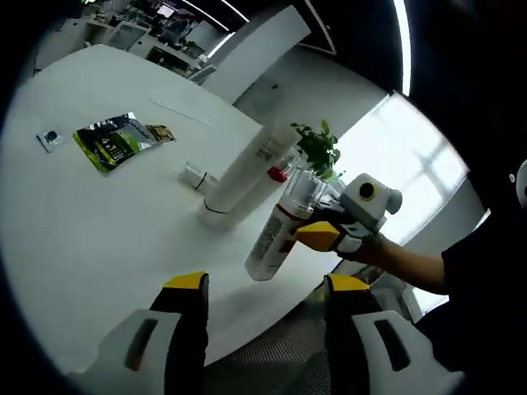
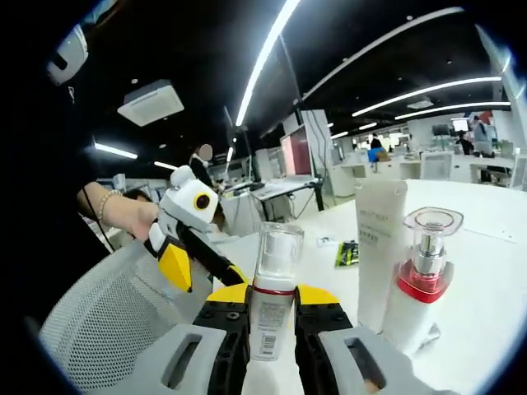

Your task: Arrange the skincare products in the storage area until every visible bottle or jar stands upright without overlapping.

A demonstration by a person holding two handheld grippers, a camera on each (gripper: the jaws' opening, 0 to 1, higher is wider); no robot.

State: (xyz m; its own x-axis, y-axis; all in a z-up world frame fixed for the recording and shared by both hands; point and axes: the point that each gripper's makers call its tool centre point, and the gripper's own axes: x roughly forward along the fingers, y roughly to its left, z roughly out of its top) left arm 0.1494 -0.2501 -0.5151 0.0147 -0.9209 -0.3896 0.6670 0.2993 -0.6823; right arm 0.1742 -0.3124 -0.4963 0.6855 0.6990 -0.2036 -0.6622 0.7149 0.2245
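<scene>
My right gripper [image 2: 273, 294] is shut on a white bottle [image 2: 272, 317] with a clear cap and a red band, and holds it in the air off the table's edge. The same bottle [image 1: 272, 243] hangs tilted in the left gripper view, where the right gripper [image 1: 311, 229] comes in from the right. A tall white tube [image 1: 247, 177] stands on the white table [image 1: 99, 239]. Beside the tube [image 2: 377, 247] stands a pump bottle [image 2: 422, 292] with a red collar and clear cap. My left gripper [image 1: 265, 284] is open and holds nothing.
A small white cap [image 1: 195, 175] lies beside the tube. A green packet [image 1: 115, 141] and a small tag [image 1: 51, 138] lie further off on the table. A grey mesh chair [image 2: 99, 321] stands at the table's edge. A potted plant [image 1: 317, 148] is behind the tube.
</scene>
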